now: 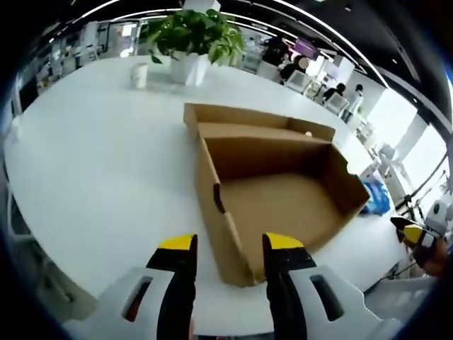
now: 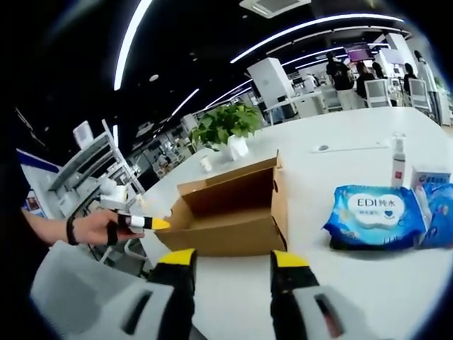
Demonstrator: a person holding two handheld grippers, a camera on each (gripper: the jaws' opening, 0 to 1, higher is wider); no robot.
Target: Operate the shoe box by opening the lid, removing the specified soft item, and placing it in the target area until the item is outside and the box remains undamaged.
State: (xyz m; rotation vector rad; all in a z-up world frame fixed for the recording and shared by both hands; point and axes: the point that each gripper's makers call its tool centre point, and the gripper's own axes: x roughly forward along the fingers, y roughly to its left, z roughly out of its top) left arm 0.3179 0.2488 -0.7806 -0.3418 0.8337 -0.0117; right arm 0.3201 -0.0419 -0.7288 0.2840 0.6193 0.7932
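Note:
An open brown cardboard shoe box (image 1: 283,198) lies on the white table (image 1: 92,163), its lid flap (image 1: 241,117) folded back on the far side. The inside that I can see is bare cardboard. My left gripper (image 1: 230,248) is open, and the box's near corner stands between its yellow-tipped jaws. In the right gripper view the box (image 2: 226,212) sits ahead, with the left gripper (image 2: 145,223), held by a hand, at its left corner. A blue soft pack of wipes (image 2: 375,216) lies on the table right of the box. My right gripper (image 2: 233,258) is open and holds nothing, short of the box.
A potted plant (image 1: 195,35) and a white cup (image 1: 140,74) stand at the table's far side. A spray bottle (image 2: 398,159), a small white carton (image 2: 428,177) and another blue pack (image 2: 440,212) sit by the wipes. People and chairs are in the background.

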